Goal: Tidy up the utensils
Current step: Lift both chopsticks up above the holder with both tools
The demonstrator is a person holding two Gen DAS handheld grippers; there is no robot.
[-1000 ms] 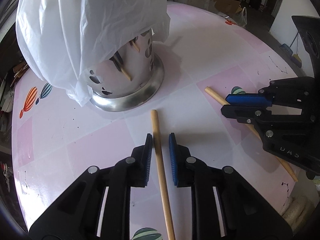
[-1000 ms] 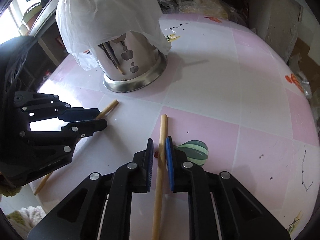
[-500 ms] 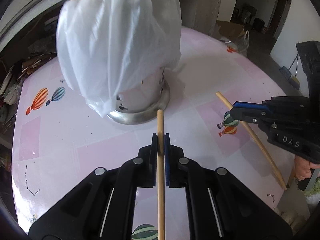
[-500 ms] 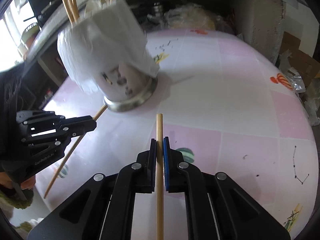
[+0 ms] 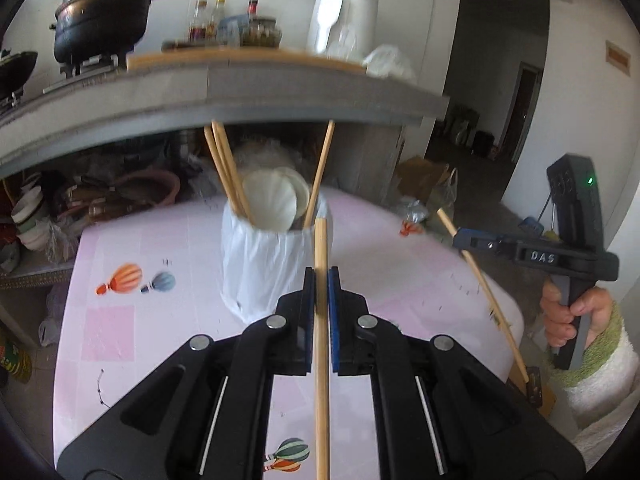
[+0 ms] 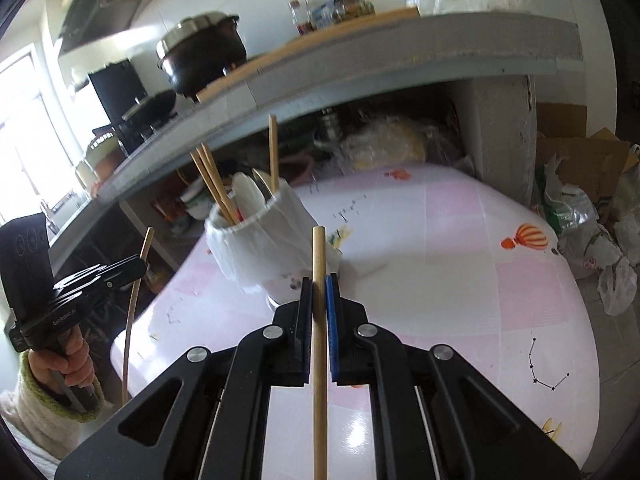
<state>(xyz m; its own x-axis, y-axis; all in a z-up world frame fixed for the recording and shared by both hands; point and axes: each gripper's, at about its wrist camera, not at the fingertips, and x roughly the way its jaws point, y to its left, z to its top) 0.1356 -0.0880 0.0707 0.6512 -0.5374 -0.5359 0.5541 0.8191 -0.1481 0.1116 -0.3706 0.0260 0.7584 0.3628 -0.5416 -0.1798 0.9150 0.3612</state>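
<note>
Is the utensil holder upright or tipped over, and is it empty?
Upright and not empty. The holder stands on the table, and chopsticks and pale spoons stick up out of its top.

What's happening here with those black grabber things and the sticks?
A person is tidying utensils by hand. The left tongs are shut on one wooden chopstick, and the right tongs are shut on another chopstick. Both are held above the pink table, near the bag-covered utensil holder that has chopsticks in it.

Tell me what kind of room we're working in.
Most likely a home kitchen: a lidded black pot on a stove, condiment bottles on the concrete counter, and a utensil holder with chopsticks.
</note>
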